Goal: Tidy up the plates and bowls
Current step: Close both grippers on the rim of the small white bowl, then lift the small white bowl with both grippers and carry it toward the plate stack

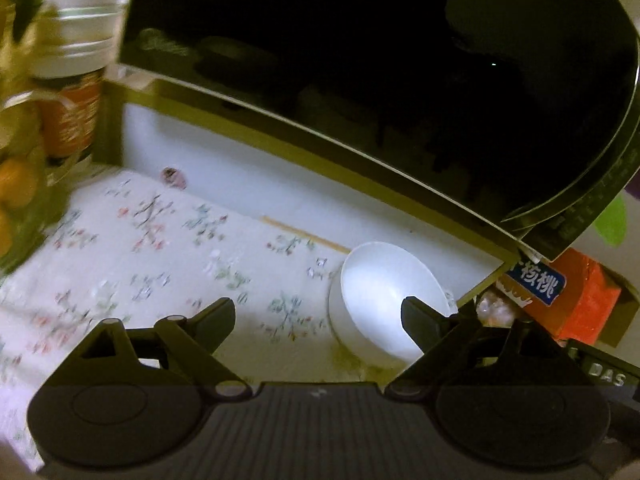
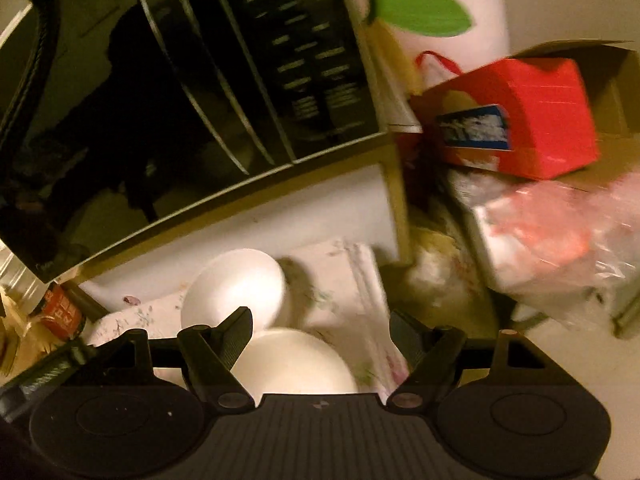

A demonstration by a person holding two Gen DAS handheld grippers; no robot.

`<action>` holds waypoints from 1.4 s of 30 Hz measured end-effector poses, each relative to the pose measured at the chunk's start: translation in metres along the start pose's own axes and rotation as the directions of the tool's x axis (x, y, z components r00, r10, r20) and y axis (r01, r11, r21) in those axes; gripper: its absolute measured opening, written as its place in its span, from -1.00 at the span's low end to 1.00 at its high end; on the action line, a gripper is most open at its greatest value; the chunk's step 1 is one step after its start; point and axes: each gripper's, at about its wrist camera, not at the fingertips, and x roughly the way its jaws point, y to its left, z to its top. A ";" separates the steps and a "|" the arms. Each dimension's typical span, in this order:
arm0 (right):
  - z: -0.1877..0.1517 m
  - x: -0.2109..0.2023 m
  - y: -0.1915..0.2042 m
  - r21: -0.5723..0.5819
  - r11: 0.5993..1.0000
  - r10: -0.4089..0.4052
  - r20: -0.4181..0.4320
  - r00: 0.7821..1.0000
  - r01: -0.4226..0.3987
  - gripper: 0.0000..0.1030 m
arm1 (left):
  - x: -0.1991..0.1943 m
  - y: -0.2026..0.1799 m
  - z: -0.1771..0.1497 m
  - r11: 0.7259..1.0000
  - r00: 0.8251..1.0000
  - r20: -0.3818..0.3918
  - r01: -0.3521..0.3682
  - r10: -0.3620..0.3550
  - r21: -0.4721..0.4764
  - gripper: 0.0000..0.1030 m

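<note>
Left wrist view shows a white bowl sitting upright on the flowered cloth, close under the front of the black microwave and near the cloth's right edge. The left gripper is spread wide and holds nothing; its right finger overlaps the bowl's near rim in the picture, though whether it touches cannot be told. A stack of white bowls stands on a jar at the far left corner.

Right wrist view shows two bowls: the far bowl and a near bowl lying right under the right gripper, which is also wide open and empty. A red box and a plastic-wrapped packet crowd the right side.

The step looks like picking up a loose bowl to stack it. To do it well, I judge one finger should go inside the rim and the other outside the wall, then close firmly on the wall. The glazed bowl will likely be slippery, so lift it level and keep clear of the microwave's overhang.
</note>
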 end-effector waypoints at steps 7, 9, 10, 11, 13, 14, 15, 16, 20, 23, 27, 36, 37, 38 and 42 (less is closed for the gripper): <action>0.008 0.039 0.008 0.006 0.998 0.060 -0.026 0.998 -0.060 0.26 | 0.034 -0.012 0.002 0.996 1.000 -0.018 -0.018 0.019 0.085 0.58; 0.008 0.049 0.013 -0.010 0.998 0.065 -0.038 0.997 -0.065 0.12 | 0.042 -0.013 0.001 0.995 0.998 -0.036 -0.039 0.043 0.095 0.47; 0.007 0.053 0.016 -0.023 0.998 0.057 -0.039 0.998 -0.058 0.02 | 0.045 -0.011 0.001 0.995 0.998 -0.040 -0.045 0.049 0.090 0.45; 0.007 0.056 0.019 -0.034 0.998 0.052 -0.039 0.998 -0.053 -0.06 | 0.049 -0.009 0.002 0.996 0.998 -0.042 -0.047 0.050 0.081 0.43; 0.006 0.064 0.023 -0.052 0.998 0.045 -0.047 0.998 -0.047 -0.17 | 0.052 -0.006 0.003 0.996 0.998 -0.040 -0.043 0.046 0.072 0.36; 0.006 0.068 0.024 -0.059 0.998 0.035 -0.054 0.998 -0.038 -0.27 | 0.054 -0.006 0.003 0.996 0.998 -0.039 -0.044 0.047 0.080 0.25; 0.005 0.070 0.025 -0.063 0.998 0.027 -0.062 0.998 -0.031 -0.30 | 0.055 -0.007 0.003 0.995 0.998 -0.040 -0.044 0.047 0.094 0.06; 0.003 0.072 0.026 -0.066 0.997 0.022 -0.072 0.997 -0.027 -0.40 | 0.055 -0.009 0.002 0.993 0.998 -0.043 -0.040 0.045 0.115 -0.08; -0.002 0.072 0.027 -0.092 0.995 0.025 -0.078 0.997 -0.032 -0.80 | 0.049 -0.019 -0.003 0.987 0.999 -0.048 -0.013 0.021 0.159 -0.82; 0.000 0.059 0.027 -0.088 0.995 0.030 -0.049 0.998 -0.035 -0.87 | 0.032 -0.021 -0.001 0.988 1.000 -0.014 -0.007 0.010 0.157 -0.84; 0.000 0.035 0.032 -0.101 0.994 0.049 -0.010 0.999 -0.049 -0.87 | 0.004 -0.023 0.004 0.989 1.000 0.020 0.010 -0.013 0.145 -0.86; -0.011 -0.019 0.031 -0.097 0.990 0.104 0.057 0.993 -0.098 -0.87 | -0.059 -0.031 -0.006 0.987 0.995 0.082 0.042 -0.055 0.155 -0.86; -0.012 -0.026 0.031 -0.096 0.990 0.110 0.063 0.992 -0.103 -0.87 | -0.060 -0.034 -0.005 0.984 0.994 0.092 0.041 -0.057 0.173 -0.86; -0.012 -0.031 0.031 -0.094 0.990 0.115 0.075 0.991 -0.108 -0.87 | -0.068 -0.036 -0.008 0.980 0.993 0.105 0.037 -0.058 0.194 -0.86; -0.015 -0.058 0.030 -0.060 0.987 0.153 0.118 0.981 -0.146 -0.87 | -0.090 -0.032 -0.014 0.981 0.990 0.120 0.051 -0.074 0.189 -0.86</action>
